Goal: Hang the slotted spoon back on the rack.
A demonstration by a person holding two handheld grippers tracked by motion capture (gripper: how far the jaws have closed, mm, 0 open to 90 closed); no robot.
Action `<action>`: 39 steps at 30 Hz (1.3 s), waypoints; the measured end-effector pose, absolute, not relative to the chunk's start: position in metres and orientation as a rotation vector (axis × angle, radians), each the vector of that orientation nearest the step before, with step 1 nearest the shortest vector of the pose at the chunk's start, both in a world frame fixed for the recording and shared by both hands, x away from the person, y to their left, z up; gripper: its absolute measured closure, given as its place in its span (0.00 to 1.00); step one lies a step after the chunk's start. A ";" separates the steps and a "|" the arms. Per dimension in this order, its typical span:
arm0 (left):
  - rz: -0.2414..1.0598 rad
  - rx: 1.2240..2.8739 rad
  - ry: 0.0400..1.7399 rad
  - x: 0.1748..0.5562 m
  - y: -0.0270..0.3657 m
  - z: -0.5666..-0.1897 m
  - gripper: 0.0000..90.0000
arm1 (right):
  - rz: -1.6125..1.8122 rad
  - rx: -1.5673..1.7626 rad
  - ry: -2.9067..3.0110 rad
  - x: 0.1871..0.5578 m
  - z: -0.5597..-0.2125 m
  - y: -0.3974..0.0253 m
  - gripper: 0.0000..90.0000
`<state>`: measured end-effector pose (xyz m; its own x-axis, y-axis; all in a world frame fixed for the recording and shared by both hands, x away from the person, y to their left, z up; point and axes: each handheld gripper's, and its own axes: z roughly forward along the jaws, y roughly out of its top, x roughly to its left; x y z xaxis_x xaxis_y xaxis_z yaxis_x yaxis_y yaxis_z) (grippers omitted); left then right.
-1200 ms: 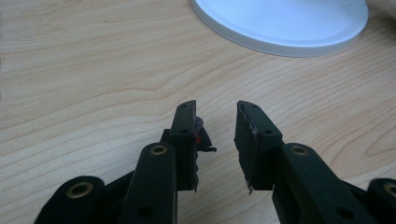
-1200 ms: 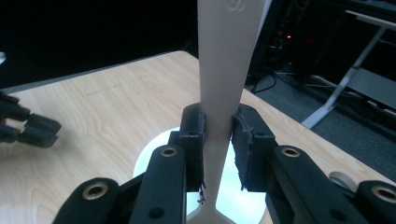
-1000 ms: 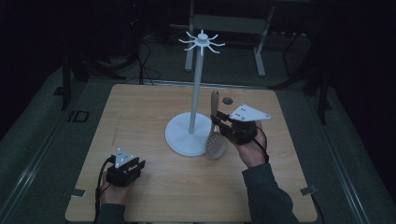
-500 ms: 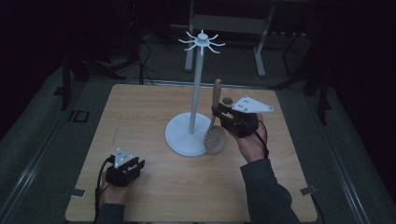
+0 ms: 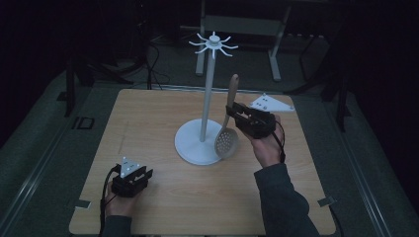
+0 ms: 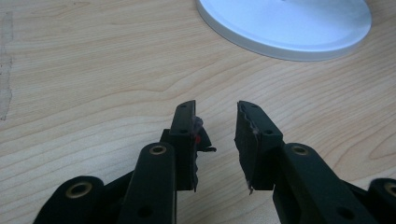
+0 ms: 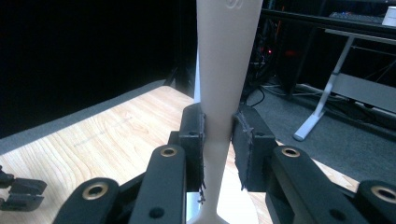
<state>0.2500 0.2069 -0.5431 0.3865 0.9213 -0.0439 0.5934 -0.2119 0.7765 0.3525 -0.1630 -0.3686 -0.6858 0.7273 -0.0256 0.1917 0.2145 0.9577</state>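
Wooden and pale, the long-handled slotted spoon (image 5: pixel 227 132) is off the light wood worktop (image 5: pixel 158 133), held nearly upright with its perforated bowl down, just in front of the round base of the white hook stand (image 5: pixel 206 103). The right claw (image 5: pixel 235 114) is clamped on the handle at about mid-length; in the right gripper view both pads press the narrow neck of the spoon (image 7: pixel 219 107). The left claw (image 5: pixel 141 177) rests low on the near left of the worktop, jaws parted with nothing between them (image 6: pixel 215 140).

As I judge it, the pick-up is done and the hanging is not: the handle end sits well below the ring of hooks at the stand's top. What remains is to lift the spoon higher, bring the handle end to one hook, catch it there and release.
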 end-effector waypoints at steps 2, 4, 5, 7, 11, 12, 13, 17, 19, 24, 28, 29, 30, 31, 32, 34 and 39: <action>0.570 1.916 1.302 0.250 0.207 -0.543 0.77 | 1.493 0.854 2.014 0.354 -0.367 -0.164 0.83; 0.570 1.916 1.303 0.250 0.207 -0.543 0.77 | 1.499 0.860 2.012 0.355 -0.364 -0.164 0.83; 0.570 1.917 1.303 0.250 0.207 -0.543 0.77 | 1.502 0.859 2.011 0.356 -0.363 -0.164 0.83; 0.569 1.918 1.303 0.250 0.207 -0.543 0.77 | 1.507 0.861 2.008 0.357 -0.361 -0.164 0.83; 0.569 1.916 1.304 0.250 0.207 -0.544 0.77 | 1.511 0.859 2.005 0.359 -0.357 -0.163 0.83; 0.570 1.914 1.304 0.250 0.207 -0.544 0.77 | 1.512 0.860 2.004 0.360 -0.356 -0.163 0.83; 0.570 1.914 1.305 0.250 0.207 -0.544 0.77 | 1.516 0.862 2.003 0.360 -0.355 -0.163 0.83; 0.570 1.914 1.305 0.250 0.207 -0.544 0.77 | 1.520 0.863 2.002 0.362 -0.351 -0.161 0.83; 0.568 1.917 1.306 0.250 0.207 -0.544 0.77 | 1.520 0.860 2.000 0.362 -0.349 -0.161 0.83; 0.567 1.916 1.306 0.250 0.206 -0.544 0.76 | 1.531 0.868 1.995 0.365 -0.345 -0.162 0.83; 0.567 1.916 1.307 0.250 0.206 -0.544 0.76 | 1.531 0.867 1.996 0.366 -0.342 -0.161 0.83; 0.568 1.913 1.307 0.250 0.207 -0.544 0.76 | 1.531 0.862 1.995 0.367 -0.340 -0.160 0.83; 0.568 1.913 1.307 0.250 0.207 -0.544 0.76 | 1.532 0.865 1.995 0.367 -0.339 -0.159 0.83; 0.569 1.911 1.307 0.250 0.207 -0.544 0.76 | 1.533 0.861 1.996 0.367 -0.338 -0.158 0.83; 0.569 1.910 1.306 0.250 0.207 -0.544 0.76 | 1.536 0.860 1.998 0.368 -0.338 -0.158 0.83; 0.568 1.911 1.306 0.250 0.207 -0.543 0.76 | 1.538 0.862 1.997 0.368 -0.337 -0.157 0.83; 0.568 1.910 1.306 0.250 0.208 -0.543 0.76 | 1.549 0.868 1.997 0.371 -0.335 -0.155 0.83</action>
